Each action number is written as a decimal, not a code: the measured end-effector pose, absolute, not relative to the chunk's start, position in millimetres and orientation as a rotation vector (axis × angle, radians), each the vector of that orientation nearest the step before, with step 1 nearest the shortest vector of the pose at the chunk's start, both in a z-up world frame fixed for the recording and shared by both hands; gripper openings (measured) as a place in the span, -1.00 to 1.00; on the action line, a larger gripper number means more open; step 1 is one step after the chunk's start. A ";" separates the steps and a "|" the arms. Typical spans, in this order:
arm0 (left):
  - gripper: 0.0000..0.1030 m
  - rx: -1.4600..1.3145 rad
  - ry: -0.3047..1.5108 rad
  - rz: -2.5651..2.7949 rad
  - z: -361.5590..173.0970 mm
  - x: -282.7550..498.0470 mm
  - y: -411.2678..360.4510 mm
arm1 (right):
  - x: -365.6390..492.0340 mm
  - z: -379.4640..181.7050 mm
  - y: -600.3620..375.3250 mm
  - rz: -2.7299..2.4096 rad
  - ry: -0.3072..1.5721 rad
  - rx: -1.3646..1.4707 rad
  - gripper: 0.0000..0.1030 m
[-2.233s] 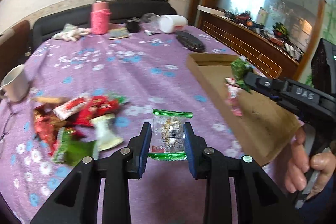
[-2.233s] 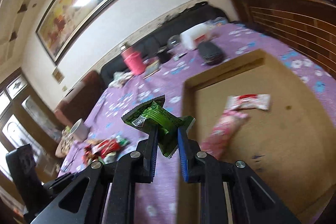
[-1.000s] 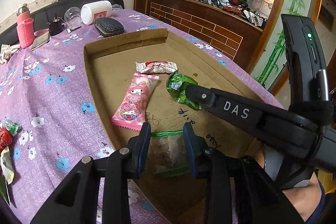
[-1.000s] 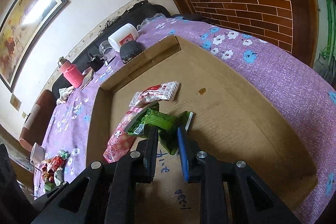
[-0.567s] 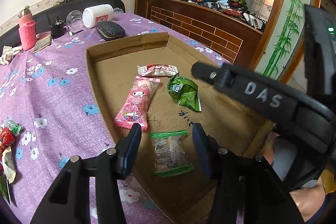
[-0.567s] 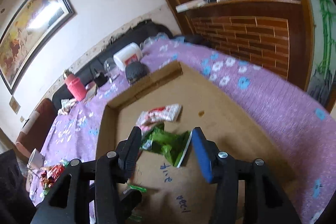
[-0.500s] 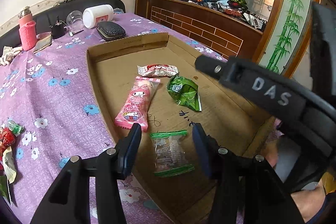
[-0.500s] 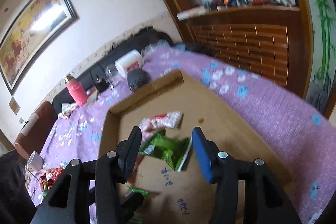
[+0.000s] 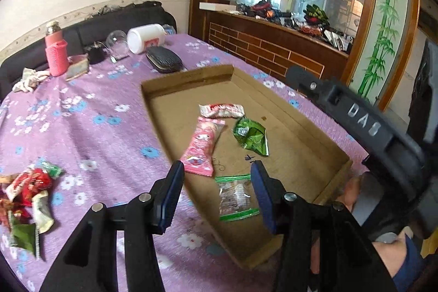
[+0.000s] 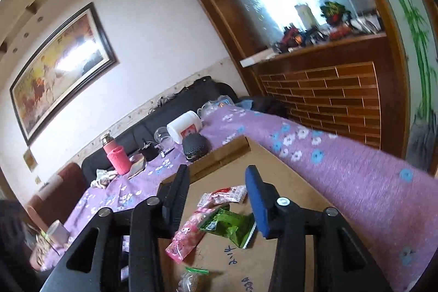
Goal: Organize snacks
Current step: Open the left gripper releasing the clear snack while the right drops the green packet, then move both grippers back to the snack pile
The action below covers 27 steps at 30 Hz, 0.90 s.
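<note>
My left claw (image 9: 216, 182): jaws apart, holding nothing, above the tray's near edge.
My right claw (image 10: 216, 188): jaws closing, nothing between them, over the tray.
Clear packet (image 9: 236, 197): crinkly film, green-striped ends, flat by the tray's near edge.
Green packet (image 9: 251, 135): crumpled foil, mid-tray.
Pink packet (image 9: 204, 146): long, glossy, beside the green.
White-red packet (image 9: 221, 110): toward the far wall.
Cardboard tray (image 9: 306, 133): shallow, brown, on the table's right edge.
Snack pile (image 9: 26, 196): loose wrappers, the purple flowered tablecloth's (image 9: 90, 133) left edge.
</note>
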<state>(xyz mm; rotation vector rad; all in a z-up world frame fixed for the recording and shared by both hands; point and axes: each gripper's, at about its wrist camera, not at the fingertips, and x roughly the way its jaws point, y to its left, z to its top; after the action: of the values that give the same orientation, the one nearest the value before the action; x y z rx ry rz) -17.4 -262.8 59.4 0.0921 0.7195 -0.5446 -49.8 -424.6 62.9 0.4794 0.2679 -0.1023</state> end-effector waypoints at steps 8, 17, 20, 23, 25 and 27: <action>-0.03 0.048 0.657 -0.471 85.7 -34.3 -207.4 | -38.3 66.4 -389.6 0.036 0.391 0.347 0.00; 0.16 -0.030 0.670 -0.302 82.4 -34.1 -113.8 | -29.6 70.8 -326.6 0.207 0.573 0.179 0.00; 0.16 -0.084 0.703 -0.239 73.9 -30.7 -73.1 | -26.3 73.5 -300.7 0.329 0.664 0.155 0.00; 0.17 -0.158 0.733 -0.170 63.1 -27.8 -30.4 | -19.6 69.9 -277.7 0.407 0.745 0.135 0.01; 0.17 -0.196 0.741 -0.119 57.2 -27.1 -7.0 | -13.5 65.1 -261.9 0.443 0.790 0.132 0.01; 0.17 -0.210 0.749 -0.067 50.9 -28.5 13.6 | -5.4 60.4 -246.1 0.472 0.841 0.126 0.00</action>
<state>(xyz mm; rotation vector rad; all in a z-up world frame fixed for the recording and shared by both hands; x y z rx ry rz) -28.5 13.6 50.9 -0.2104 0.7494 -0.0674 -5.4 -246.1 60.4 0.1260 0.8410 0.4721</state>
